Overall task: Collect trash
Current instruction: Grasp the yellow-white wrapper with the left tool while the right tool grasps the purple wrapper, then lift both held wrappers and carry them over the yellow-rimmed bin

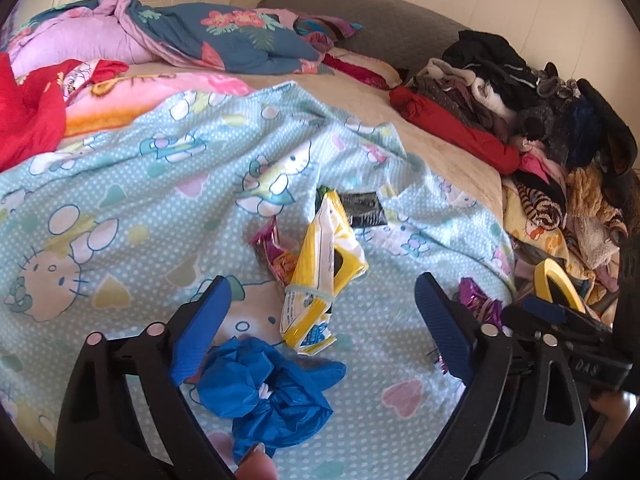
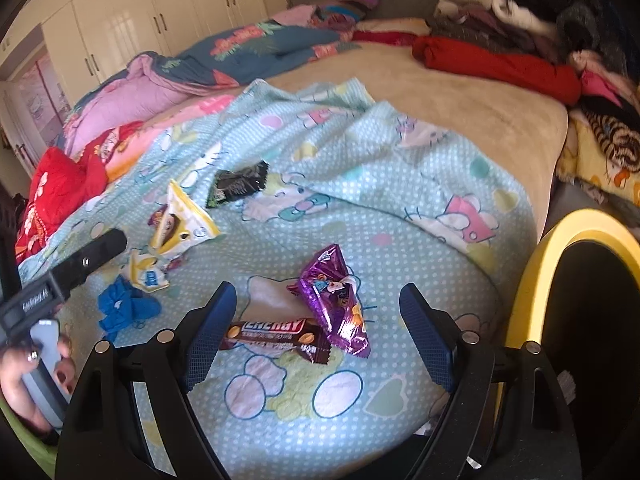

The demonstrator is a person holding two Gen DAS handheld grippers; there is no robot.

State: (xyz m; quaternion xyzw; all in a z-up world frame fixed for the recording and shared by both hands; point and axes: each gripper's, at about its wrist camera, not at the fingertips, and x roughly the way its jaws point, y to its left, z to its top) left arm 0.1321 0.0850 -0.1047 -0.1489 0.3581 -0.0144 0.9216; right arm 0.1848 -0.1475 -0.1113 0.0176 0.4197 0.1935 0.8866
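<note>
Trash lies on a light-blue Hello Kitty sheet on a bed. My left gripper is open above a crumpled blue plastic bag and a yellow-white wipes packet. A pink wrapper and a black wrapper lie beyond. My right gripper is open over a brown ENERGY bar wrapper and a purple foil wrapper. The right wrist view also shows the wipes packet, the black wrapper and the blue bag.
A yellow-rimmed black bin stands at the bed's right edge. A pile of clothes fills the right side. Crumpled quilts and a red garment lie at the far left. White wardrobes stand behind.
</note>
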